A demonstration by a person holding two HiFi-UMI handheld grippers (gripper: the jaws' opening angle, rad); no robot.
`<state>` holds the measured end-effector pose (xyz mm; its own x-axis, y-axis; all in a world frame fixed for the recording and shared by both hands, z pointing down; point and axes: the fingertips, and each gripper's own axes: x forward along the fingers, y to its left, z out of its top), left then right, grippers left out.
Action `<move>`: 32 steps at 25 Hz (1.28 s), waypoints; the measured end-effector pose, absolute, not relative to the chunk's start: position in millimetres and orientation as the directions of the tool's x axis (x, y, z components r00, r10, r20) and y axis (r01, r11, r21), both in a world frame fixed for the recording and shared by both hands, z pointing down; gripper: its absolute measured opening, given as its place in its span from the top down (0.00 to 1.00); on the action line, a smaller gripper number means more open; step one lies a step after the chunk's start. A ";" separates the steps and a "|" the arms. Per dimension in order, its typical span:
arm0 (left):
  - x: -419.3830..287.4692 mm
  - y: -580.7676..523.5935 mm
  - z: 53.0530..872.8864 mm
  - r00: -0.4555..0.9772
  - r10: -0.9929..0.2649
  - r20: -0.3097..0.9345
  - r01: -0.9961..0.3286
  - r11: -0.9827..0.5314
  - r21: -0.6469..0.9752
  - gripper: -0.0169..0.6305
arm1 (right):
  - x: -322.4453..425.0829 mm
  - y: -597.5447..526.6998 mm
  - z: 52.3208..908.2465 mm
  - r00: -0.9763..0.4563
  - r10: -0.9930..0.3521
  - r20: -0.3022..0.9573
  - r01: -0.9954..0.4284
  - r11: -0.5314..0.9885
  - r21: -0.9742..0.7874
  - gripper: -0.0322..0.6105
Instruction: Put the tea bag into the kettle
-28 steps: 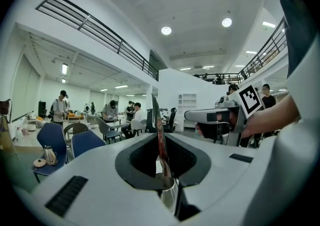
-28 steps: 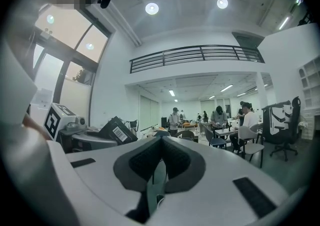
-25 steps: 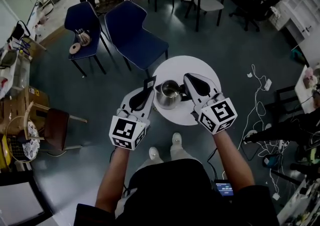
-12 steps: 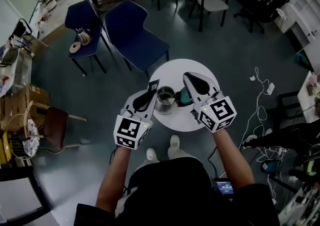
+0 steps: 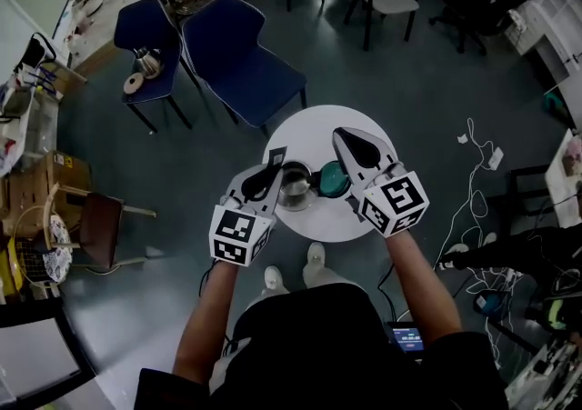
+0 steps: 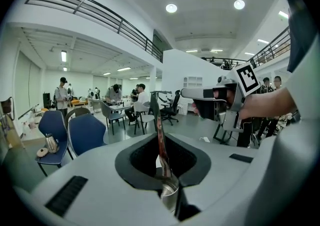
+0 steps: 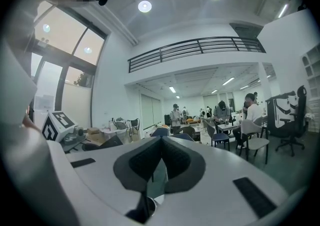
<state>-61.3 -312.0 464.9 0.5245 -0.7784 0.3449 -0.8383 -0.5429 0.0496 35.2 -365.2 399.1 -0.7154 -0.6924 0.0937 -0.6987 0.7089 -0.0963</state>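
Note:
A steel kettle [image 5: 295, 185] stands open on the round white table [image 5: 318, 125]. My left gripper [image 5: 272, 171] is shut on a dark tea bag sachet [image 5: 275, 158], which stands upright between the jaws [image 6: 159, 135] just above the kettle's rim [image 6: 170, 196]. My right gripper [image 5: 344, 152] hovers right of the kettle and holds the green lid [image 5: 333, 179] tilted beside it. In the right gripper view the jaws [image 7: 161, 142] meet at the tips, and the greenish lid [image 7: 158, 177] shows in the gap lower down.
Two blue chairs [image 5: 238, 61] stand beyond the table; the left one [image 5: 145, 31] carries a small pot [image 5: 147, 64]. A wooden chair [image 5: 102, 231] is at the left. Cables [image 5: 473, 158] lie on the floor at the right. People sit at far tables [image 6: 137, 100].
The green lid has come away from the kettle to the right and now shows its face. The left gripper with the tea bag has moved closer over the kettle.

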 end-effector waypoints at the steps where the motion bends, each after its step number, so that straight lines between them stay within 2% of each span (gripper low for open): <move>1: -60.0 -315.2 468.7 0.521 -0.777 0.354 -0.840 -0.541 0.049 0.92 | 36.8 -368.2 400.4 -0.717 -0.691 0.095 -0.697 0.710 -0.097 0.92; 32: -40.6 -341.1 600.3 0.418 -0.659 0.625 -0.844 -0.537 -0.001 0.92 | 57.0 -401.9 454.4 -0.727 -0.665 0.171 -0.686 0.714 -0.142 0.92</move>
<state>-40.6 -341.1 600.3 0.4182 -0.6595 0.6247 -0.8439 -0.5365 -0.0014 57.0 -401.9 454.4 -0.7272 -0.6648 0.1709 -0.6859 0.7136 -0.1424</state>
